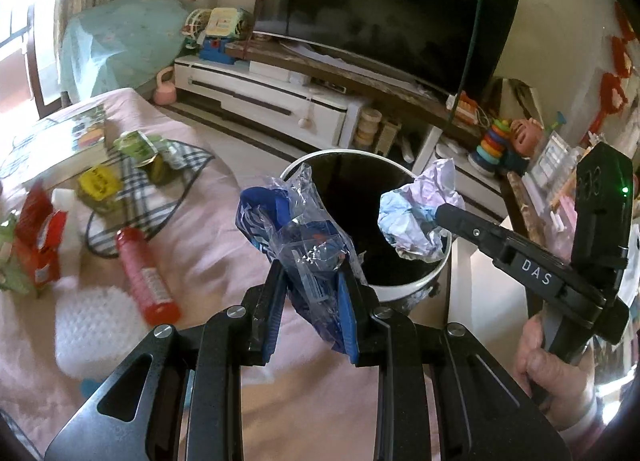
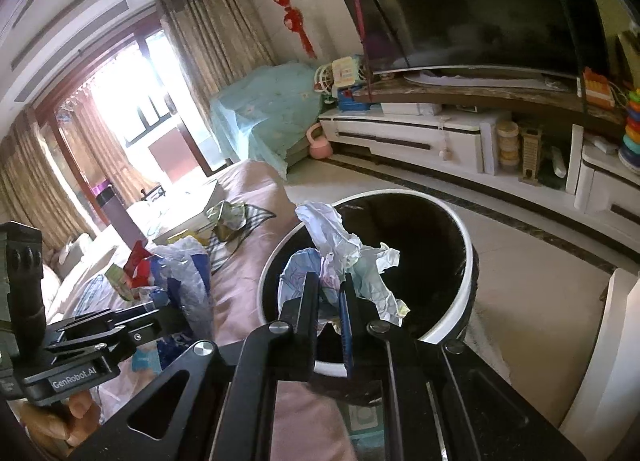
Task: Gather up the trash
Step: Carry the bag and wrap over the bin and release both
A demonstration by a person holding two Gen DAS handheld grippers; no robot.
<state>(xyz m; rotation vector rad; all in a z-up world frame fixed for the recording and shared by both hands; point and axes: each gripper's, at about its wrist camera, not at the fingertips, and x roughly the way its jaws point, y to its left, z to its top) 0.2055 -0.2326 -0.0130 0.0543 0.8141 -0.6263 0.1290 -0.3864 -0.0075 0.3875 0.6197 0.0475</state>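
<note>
Two pieces of trash are up in the air at once, each pinched in its own gripper over the round bin. The left gripper (image 1: pixel 314 273) has its fingers closed tight on a crinkled blue and clear plastic wrapper (image 1: pixel 298 229), which sticks up above the fingertips and hangs down between them, sitting at the near edge of the bin's mouth. The right gripper (image 2: pixel 330 293) is clamped on a crumpled wad of white and pale purple paper (image 2: pixel 340 257), held right over the bin's dark opening; from the left wrist camera that same wad (image 1: pixel 418 217) shows at the bin's right rim, gripped at the tip of the black tool. The trash bin (image 1: pixel 404 291) is white outside and black inside, standing on the floor just beside the pink-covered surface (image 1: pixel 208 257). More litter lies on that pink cover to the left: a red tube (image 1: pixel 146 277) on its side, a red and white carton (image 1: pixel 44 237), a yellow packet (image 1: pixel 98 183), and a green crumpled wrapper (image 1: pixel 138 147) resting on a checked cloth (image 1: pixel 160 189). A book (image 1: pixel 60 141) lies further back. Beyond the bin a long white TV cabinet (image 1: pixel 272 97) carries a big dark television (image 1: pixel 384 9), with toys crowded at either end.
</note>
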